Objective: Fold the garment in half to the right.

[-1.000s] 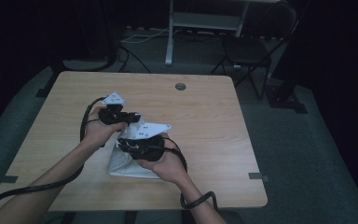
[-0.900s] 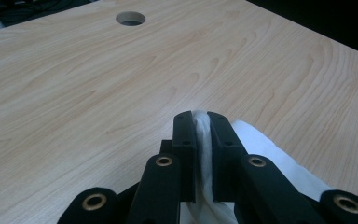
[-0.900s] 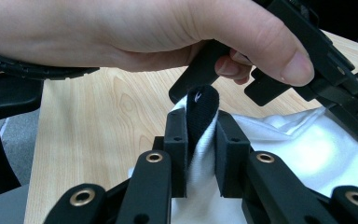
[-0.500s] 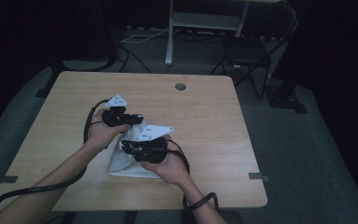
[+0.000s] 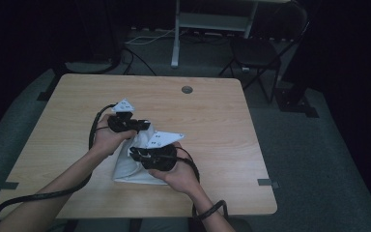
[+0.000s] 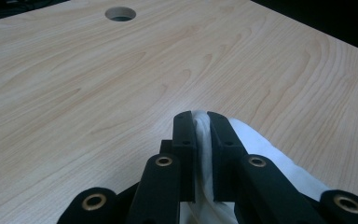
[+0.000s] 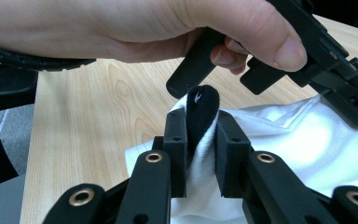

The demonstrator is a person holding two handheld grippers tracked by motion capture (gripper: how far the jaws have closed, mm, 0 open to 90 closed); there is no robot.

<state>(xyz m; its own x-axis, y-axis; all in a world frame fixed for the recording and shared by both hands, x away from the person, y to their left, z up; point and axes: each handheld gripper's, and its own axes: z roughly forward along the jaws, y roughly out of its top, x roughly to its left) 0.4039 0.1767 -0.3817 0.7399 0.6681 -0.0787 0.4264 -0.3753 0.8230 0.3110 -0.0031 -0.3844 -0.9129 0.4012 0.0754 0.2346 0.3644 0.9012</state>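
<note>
On the tabletop (image 5: pixel 212 116), seen from the high view, a white cloth (image 5: pixel 125 166) lies well short of the round hole (image 5: pixel 187 89), under both hands. Left hand-held gripper (image 6: pixel 200 122), in its own view, is clenched on a fold of cloth, pointing toward the hole. Right hand-held gripper (image 7: pixel 202 122), in its view, pinches a dark-edged cloth fold just beneath the left hand (image 7: pixel 168 28).

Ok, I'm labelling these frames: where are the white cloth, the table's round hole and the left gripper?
white cloth (image 5: pixel 125 169), high view, bare lower fold.
round hole (image 6: pixel 120 13), left gripper view, its opening.
left gripper (image 6: pixel 201 120), left gripper view, between its tips, clamped on cloth.
</note>
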